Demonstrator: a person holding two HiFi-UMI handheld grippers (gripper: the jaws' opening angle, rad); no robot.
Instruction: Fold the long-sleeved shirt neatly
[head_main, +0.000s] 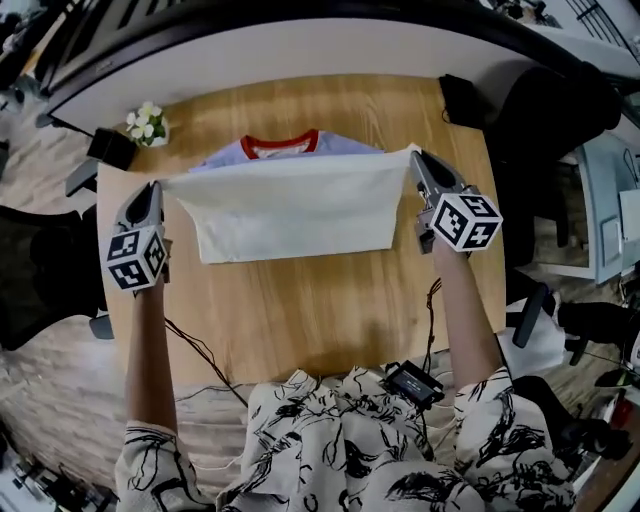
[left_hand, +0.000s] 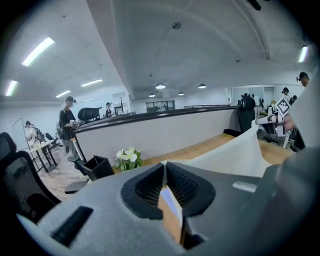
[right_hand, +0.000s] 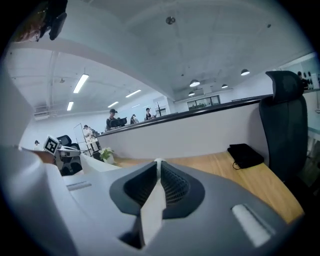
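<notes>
A pale shirt (head_main: 290, 215) with a red collar (head_main: 280, 146) lies on the wooden table (head_main: 300, 310). Its lower part is lifted and stretched taut between both grippers, folded up over the body toward the collar. My left gripper (head_main: 158, 188) is shut on the left corner of the hem. In the left gripper view the cloth (left_hand: 230, 155) runs off to the right from the closed jaws. My right gripper (head_main: 414, 156) is shut on the right corner; a strip of white fabric (right_hand: 152, 210) is pinched between its jaws in the right gripper view.
A small pot of white flowers (head_main: 147, 124) stands at the table's back left, beside a black box (head_main: 112, 148). A black pouch (head_main: 460, 100) lies at the back right corner. A black office chair (head_main: 545, 120) stands to the right. Cables (head_main: 200, 350) trail over the near edge.
</notes>
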